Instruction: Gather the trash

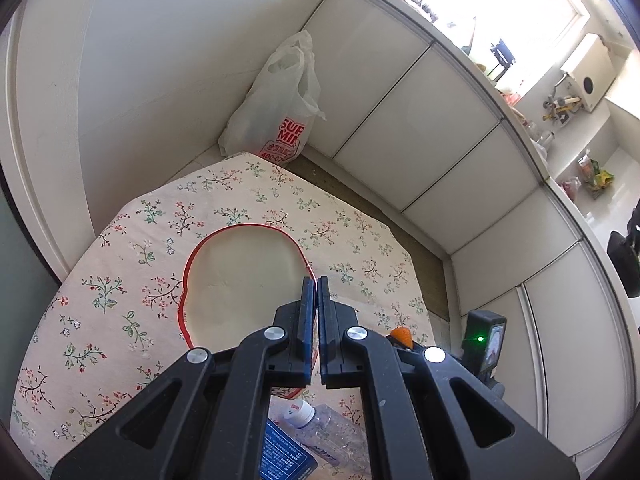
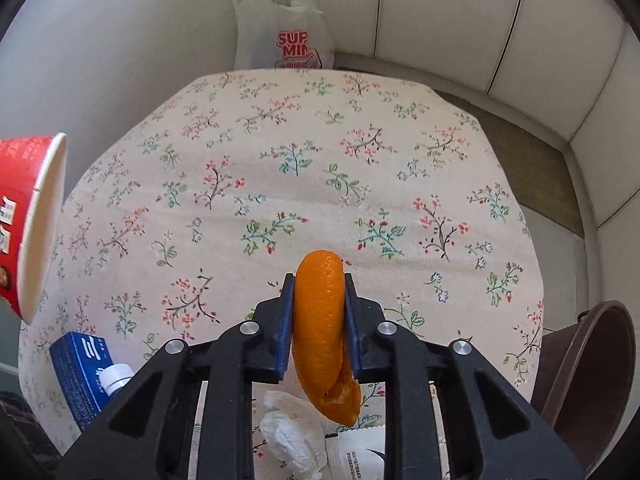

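Your right claw (image 2: 319, 304) pinches the orange peel (image 2: 322, 332), its long axis running along the fingers, lifted off the surface (image 2: 360, 152). The cup (image 2: 28, 220) hangs tilted at far left, mouth toward you, its rim gripped by your shut left claw (image 1: 317, 304). The peel sits well right of it; the left hand is nearer the cup.

You have one cup (image 2: 28, 224), one peel (image 2: 320, 320), one blue box (image 2: 78, 376), one bottle (image 1: 324, 432), one crumpled tissue (image 2: 290, 436), one sachet (image 2: 356, 456), one bag (image 2: 280, 28), one bin (image 2: 588, 384).
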A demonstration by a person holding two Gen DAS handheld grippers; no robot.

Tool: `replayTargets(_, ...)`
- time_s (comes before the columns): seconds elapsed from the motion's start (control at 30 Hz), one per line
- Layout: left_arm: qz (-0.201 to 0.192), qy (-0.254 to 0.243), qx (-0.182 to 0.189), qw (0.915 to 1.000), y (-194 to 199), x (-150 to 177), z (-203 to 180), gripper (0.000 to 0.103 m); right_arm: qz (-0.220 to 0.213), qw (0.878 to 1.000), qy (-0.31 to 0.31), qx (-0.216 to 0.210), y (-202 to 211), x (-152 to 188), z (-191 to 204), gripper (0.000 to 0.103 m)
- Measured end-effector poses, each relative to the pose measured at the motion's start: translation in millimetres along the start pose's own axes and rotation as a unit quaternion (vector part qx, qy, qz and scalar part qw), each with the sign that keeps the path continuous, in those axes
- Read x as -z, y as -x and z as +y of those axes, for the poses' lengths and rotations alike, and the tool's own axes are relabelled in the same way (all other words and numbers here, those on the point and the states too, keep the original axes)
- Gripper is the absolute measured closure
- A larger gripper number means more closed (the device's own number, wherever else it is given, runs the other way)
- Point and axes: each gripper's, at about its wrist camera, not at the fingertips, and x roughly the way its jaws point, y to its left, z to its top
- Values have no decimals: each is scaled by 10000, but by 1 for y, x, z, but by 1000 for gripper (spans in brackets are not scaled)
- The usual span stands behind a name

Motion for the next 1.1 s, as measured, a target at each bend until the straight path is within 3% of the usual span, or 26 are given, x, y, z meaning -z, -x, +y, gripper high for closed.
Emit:
replayTargets(0.33,-107,-138,107,9998,7,6,-21,101,-957,9939,-539,-27,90,-7,-55,82)
replayTargets(0.67,-69,-382,370,9986,6,22,-64,101,-1500,9769,-1370,662,156,34,-149,81)
replayTargets(0.87,109,-444,624,9970,-5,43,-98,101,-1650,9591,-1920,1267,173,69,-192,80)
replayTargets(0.97,229,-485,775,9955,-12,55,-120,101,-1629,9483,-2234,1555,175,85,-214,66)
replayTargets(1.0,263,-528,809,9950,-14,59,-128,101,-1655,9458,-2310,1571,178,89,-219,46)
replayTargets(1.03,303,-591,849,9942,-16,63,-138,101,-1728,9411,-2400,1638,183,94,-224,35)
replayTargets(1.1,362,-707,902,9928,-20,71,-155,101,-1846,9331,-2525,1775,193,102,-234,28)
